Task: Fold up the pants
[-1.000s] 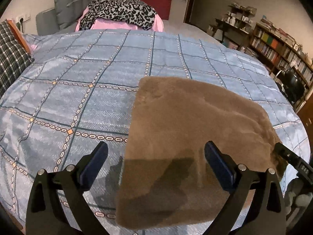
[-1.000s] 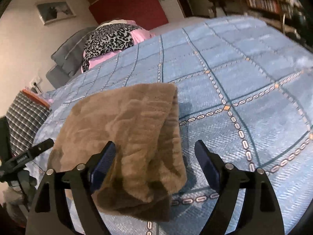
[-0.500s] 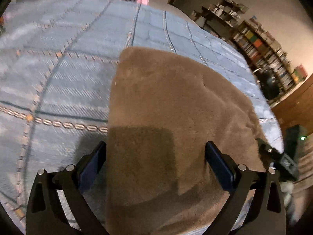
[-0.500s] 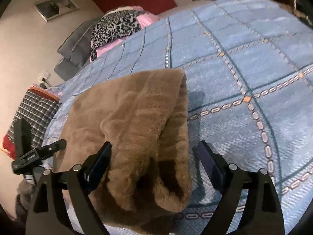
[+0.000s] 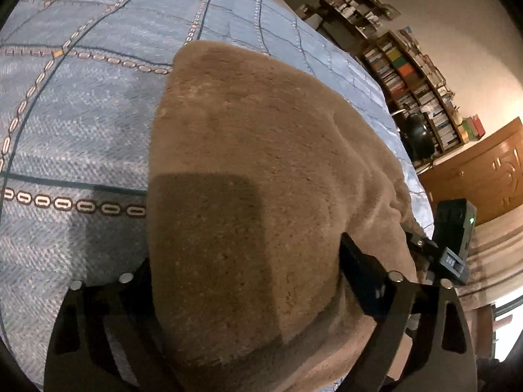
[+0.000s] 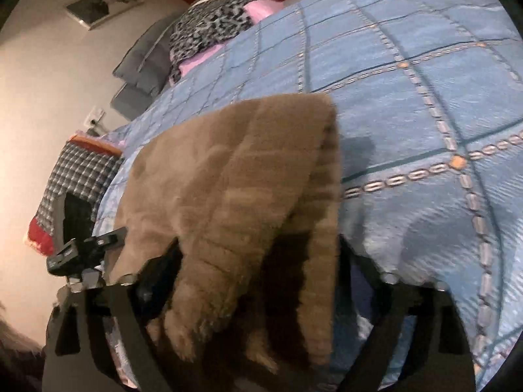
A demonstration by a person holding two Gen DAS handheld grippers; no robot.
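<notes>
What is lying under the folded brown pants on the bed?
The brown pants lie on a blue checked bedspread, which shows on their far and left sides. The part beneath them is covered, so anything else there cannot be seen.

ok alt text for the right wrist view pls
Brown fleecy pants, folded, lie on a blue checked bedspread, their near end between the closing right tongs. The left tongs are at their far side; pillows and a leopard-print cloth lie beyond.

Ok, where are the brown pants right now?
The brown pants lie folded on the blue quilt at its near edge, with each end between a pair of tongs, in the middle of both wrist views.
</notes>
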